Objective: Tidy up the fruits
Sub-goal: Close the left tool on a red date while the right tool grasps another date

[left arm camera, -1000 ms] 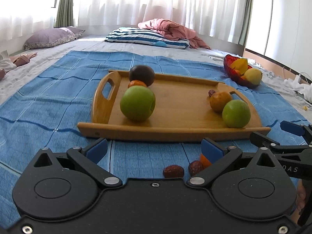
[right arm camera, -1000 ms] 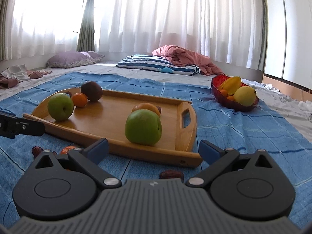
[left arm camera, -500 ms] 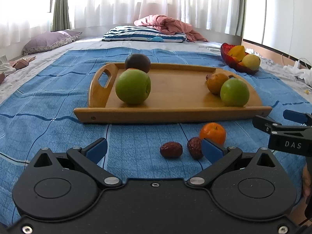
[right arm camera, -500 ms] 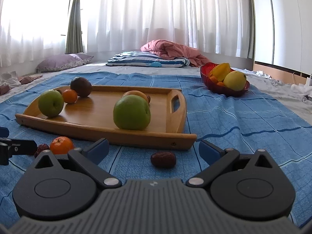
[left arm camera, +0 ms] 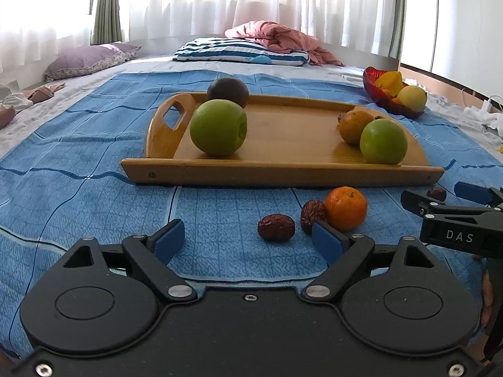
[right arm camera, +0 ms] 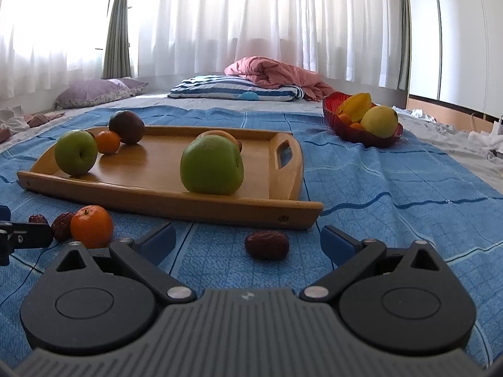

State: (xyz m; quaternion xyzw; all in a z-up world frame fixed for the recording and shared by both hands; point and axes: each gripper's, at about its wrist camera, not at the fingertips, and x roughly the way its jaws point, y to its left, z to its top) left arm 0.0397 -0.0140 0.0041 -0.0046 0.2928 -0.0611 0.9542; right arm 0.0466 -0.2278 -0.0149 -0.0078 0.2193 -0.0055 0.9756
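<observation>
Left gripper [left arm camera: 248, 235] low over the bedding, pointed forward and tilted down. Jaws have just been closing but there's a clear gap between the blue pads [left arm camera: 169, 238], nothing pinched between them, pads touching nothing. Right gripper [right arm camera: 248, 243] also low, tilted down a bit less, jaws spread wide, pads [right arm camera: 338, 245] free, nothing gripped. In the left wrist view the right gripper's fingers come in from the right edge, a bit ahead of the left one. A sliver of the person's hand [left arm camera: 485, 292] shows at that edge behind its handle.
</observation>
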